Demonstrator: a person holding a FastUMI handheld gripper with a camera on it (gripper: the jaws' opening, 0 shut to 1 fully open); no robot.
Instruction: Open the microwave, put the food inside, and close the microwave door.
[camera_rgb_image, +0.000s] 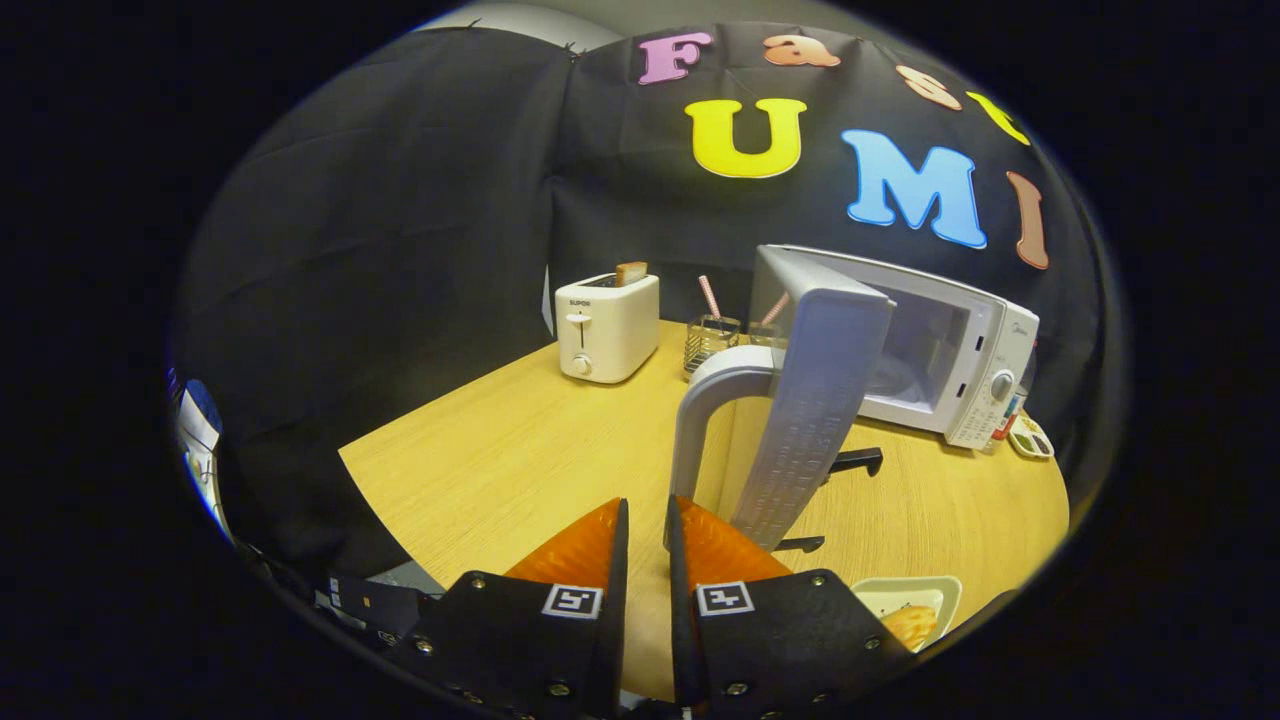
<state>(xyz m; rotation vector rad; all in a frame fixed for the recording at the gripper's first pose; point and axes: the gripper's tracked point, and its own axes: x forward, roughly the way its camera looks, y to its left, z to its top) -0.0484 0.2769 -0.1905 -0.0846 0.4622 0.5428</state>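
Note:
The white microwave (960, 345) stands at the back right of the wooden table (500, 470). Its door (815, 400) is swung wide open towards me, edge on, and the cavity shows behind it. The door's curved handle (700, 410) runs down to just beyond my right fingertip. My gripper (647, 515) is low over the table with only a narrow gap between its fingers, and bare table shows through that gap. The food sits in a white dish (905, 610) on the table, to the right of my right finger.
A white toaster (607, 325) with a slice of bread stands at the back of the table. A wire holder (710, 342) with straws is between it and the microwave. A small dish (1030, 438) lies right of the microwave. Two black latch hooks (855, 460) stick out of the door.

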